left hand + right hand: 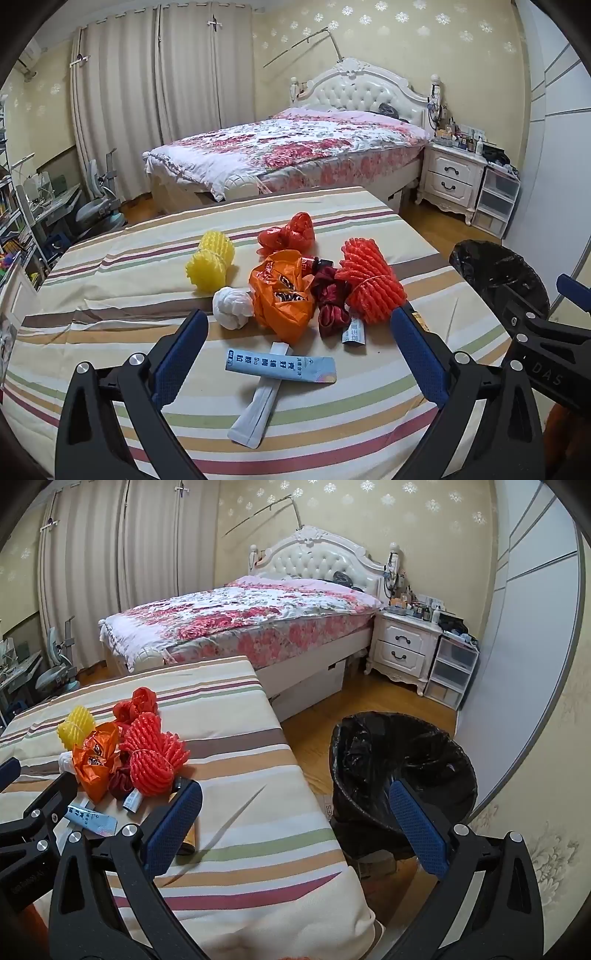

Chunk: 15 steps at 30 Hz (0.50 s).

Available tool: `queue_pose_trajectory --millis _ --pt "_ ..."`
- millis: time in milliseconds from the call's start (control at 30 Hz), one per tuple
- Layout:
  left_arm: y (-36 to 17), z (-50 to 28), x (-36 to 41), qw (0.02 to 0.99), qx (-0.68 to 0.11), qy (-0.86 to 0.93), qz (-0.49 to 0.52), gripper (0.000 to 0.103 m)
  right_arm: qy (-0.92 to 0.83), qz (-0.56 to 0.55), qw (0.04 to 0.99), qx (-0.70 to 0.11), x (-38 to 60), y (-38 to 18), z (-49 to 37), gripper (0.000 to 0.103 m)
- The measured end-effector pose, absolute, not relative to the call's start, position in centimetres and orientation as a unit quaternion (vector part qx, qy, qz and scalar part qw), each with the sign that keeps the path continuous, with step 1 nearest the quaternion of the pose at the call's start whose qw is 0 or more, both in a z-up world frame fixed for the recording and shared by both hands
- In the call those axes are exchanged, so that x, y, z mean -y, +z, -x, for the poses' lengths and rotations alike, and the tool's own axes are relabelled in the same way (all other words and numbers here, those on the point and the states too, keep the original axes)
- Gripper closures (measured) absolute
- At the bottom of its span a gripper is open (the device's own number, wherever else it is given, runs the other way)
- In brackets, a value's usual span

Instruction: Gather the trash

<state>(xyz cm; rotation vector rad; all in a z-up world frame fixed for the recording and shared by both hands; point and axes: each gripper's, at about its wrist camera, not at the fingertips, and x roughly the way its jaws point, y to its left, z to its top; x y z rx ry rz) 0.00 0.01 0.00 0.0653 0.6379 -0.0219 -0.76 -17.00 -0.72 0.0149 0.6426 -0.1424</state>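
Yellow foam netting [209, 260], a white wad [232, 307], an orange bag [282, 295] and red netting [369, 278] are clustered mid-tabletop [110, 295], toward its right edge. Both tools, left [295, 354] and right [295, 830], are spread wide, empty.

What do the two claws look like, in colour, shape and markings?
Both are built alike. The left claw has black angular arms with triangular cut-outs and round silver bolts; each of its fingers carries a blue pad with a dotted texture. The right claw looks the same. In the left wrist view, white letters "DAS" show on the right claw's black body. No cables or sleeves are visible.
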Motion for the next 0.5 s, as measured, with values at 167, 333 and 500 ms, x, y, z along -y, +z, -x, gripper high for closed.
queue_pose_trajectory --millis 167,333,500 --pt "-0.02 -0.02 0.02 0.950 -0.312 -0.011 -0.033 0.007 -0.072 -0.009 0.946 -0.317 17.10 -0.80 0.75 0.004" --pt "0.10 0.05 -0.16 0.950 -0.311 -0.010 -0.032 0.007 -0.071 -0.009 0.946 -0.317 16.83 -1.31 0.90 0.004" --pt "0.23 0.11 -0.11 0.950 -0.311 -0.011 -0.034 0.007 -0.071 -0.011 0.945 -0.318 16.89 -1.17 0.74 0.004"
